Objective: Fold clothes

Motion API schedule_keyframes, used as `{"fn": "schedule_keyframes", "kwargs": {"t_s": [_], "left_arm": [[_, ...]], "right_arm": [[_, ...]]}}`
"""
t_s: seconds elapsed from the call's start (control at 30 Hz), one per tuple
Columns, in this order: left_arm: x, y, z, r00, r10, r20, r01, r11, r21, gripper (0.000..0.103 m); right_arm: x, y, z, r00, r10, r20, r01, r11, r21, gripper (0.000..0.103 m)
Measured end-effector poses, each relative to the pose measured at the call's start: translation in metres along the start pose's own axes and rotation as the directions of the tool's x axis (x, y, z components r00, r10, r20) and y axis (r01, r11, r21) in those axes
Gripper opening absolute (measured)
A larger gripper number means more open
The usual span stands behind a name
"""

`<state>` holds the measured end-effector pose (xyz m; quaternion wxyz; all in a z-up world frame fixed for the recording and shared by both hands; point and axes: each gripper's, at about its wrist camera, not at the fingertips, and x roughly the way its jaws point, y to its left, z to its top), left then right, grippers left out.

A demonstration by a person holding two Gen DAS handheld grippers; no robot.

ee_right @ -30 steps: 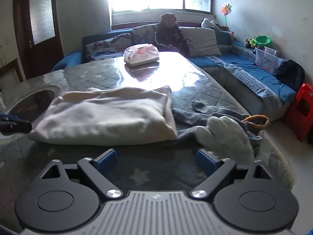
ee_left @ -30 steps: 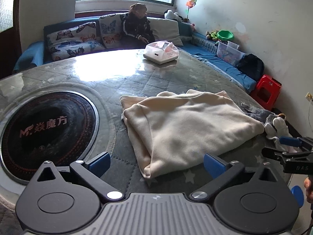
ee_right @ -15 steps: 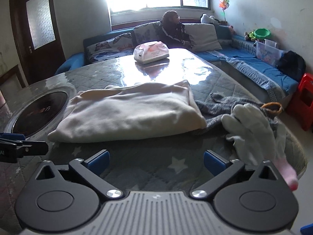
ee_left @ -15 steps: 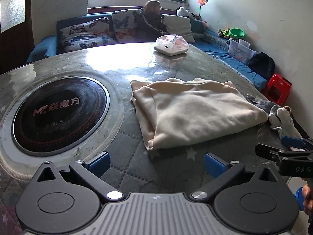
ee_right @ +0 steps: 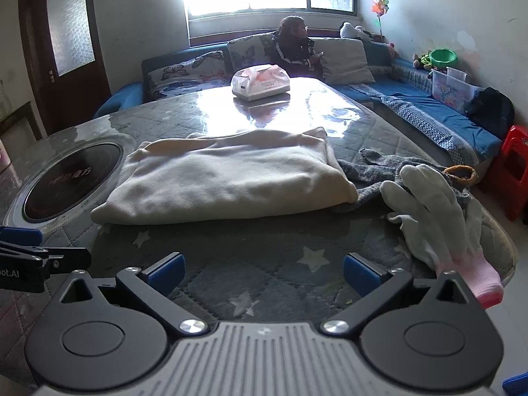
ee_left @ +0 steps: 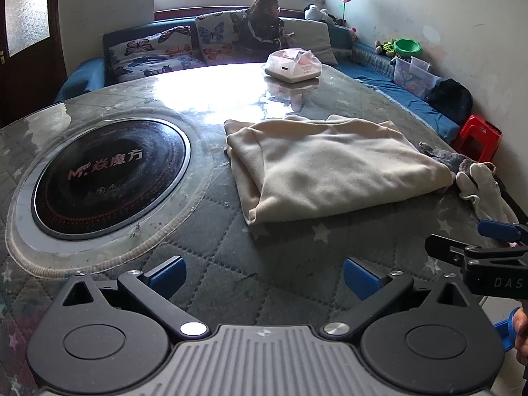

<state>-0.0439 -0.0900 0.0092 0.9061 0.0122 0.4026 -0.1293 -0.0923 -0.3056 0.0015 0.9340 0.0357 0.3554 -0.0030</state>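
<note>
A cream garment (ee_left: pixel 333 168) lies folded into a thick rectangle on the quilted table (ee_left: pixel 264 257), also seen as the cream garment (ee_right: pixel 227 178) in the right wrist view. My left gripper (ee_left: pixel 264 274) hovers open near the table's front edge, short of the fold, with nothing between its blue pads. My right gripper (ee_right: pixel 262 272) is open too, well back from the garment's near edge and empty. In the left wrist view one blue fingertip (ee_left: pixel 498 229) of the right gripper shows at the right edge. A grey knitted piece (ee_right: pixel 379 168) lies beside the cream fold.
A white glove (ee_right: pixel 435 204) with a pink cuff lies at the table's right edge. A round black induction hob (ee_left: pixel 109 178) is set into the table on the left. A tissue pack (ee_right: pixel 260 82) sits at the far side. A person sits on the blue sofa (ee_right: pixel 429 115) behind.
Both grippers have drawn back from the folded garment toward the table's near edge; the fold now sits farther from the fingers in both views. The garment itself has not moved.
</note>
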Motion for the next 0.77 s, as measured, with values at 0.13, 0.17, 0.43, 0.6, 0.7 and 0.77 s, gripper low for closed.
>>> {"fn": "schedule_keyframes", "kwargs": {"t_s": [0.13,0.17,0.43,0.6,0.7,0.77], "left_arm": [[-0.001,-0.001,-0.003,1.0,0.003,-0.002,-0.003,1.0,-0.004,0.103],[-0.001,-0.002,-0.004,1.0,0.005,-0.001,-0.005,1.0,-0.002,0.103],[-0.003,-0.006,-0.009,1.0,0.005,0.003,-0.005,1.0,0.011,0.103],[-0.006,-0.008,-0.012,1.0,0.014,0.01,-0.014,1.0,0.016,0.103],[-0.007,-0.009,-0.012,1.0,0.018,0.012,-0.019,1.0,0.019,0.103],[-0.009,-0.009,-0.013,1.0,0.022,0.013,-0.022,1.0,0.02,0.103]], "right_arm": [[0.0,0.005,-0.002,1.0,-0.01,0.0,0.01,1.0,-0.02,0.103],[-0.001,0.006,-0.002,1.0,-0.011,-0.002,0.011,1.0,-0.023,0.103],[-0.002,0.011,-0.005,1.0,-0.016,-0.012,0.016,0.999,-0.036,0.103],[-0.004,0.014,-0.008,1.0,-0.014,-0.013,0.014,0.999,-0.045,0.103],[-0.005,0.015,-0.009,1.0,-0.015,-0.013,0.014,0.999,-0.047,0.103],[-0.005,0.015,-0.009,1.0,-0.016,-0.014,0.015,0.999,-0.047,0.103]]}}
